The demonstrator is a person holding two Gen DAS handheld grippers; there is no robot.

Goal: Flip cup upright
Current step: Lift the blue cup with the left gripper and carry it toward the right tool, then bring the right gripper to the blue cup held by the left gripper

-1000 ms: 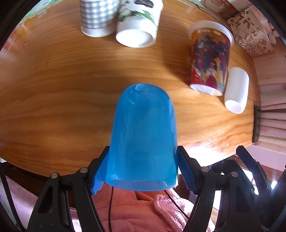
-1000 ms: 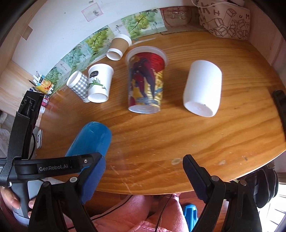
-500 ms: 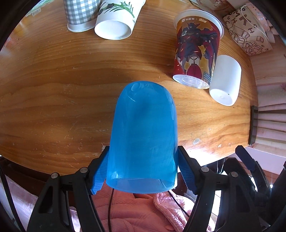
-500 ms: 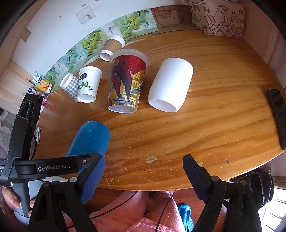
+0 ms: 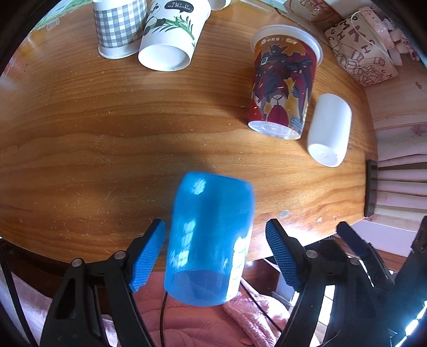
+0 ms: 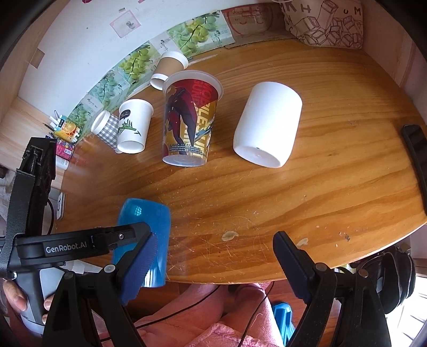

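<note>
A translucent blue cup (image 5: 210, 235) sits between the fingers of my left gripper (image 5: 216, 256) at the table's near edge, its closed base pointing away and its open rim toward the camera. The jaws stand open with a gap on each side, so the cup is loose and motion-blurred. The right wrist view shows the same cup (image 6: 149, 224) partly behind the left gripper's body. My right gripper (image 6: 213, 267) is open and empty over the near table edge, to the right of the cup.
On the wooden table (image 5: 106, 138) lie a robot-print cup (image 5: 283, 82), a white cup (image 5: 329, 128), a panda cup (image 5: 170, 34) and a checked cup (image 5: 117, 29). A brown paper cup (image 6: 169, 68) lies near the wall. A printed bag (image 6: 325, 21) stands far right.
My left gripper has opened and let go of the blue cup, which now sits loose and tilted between the fingers. Both cameras have shifted, so the other cups look nearer.
</note>
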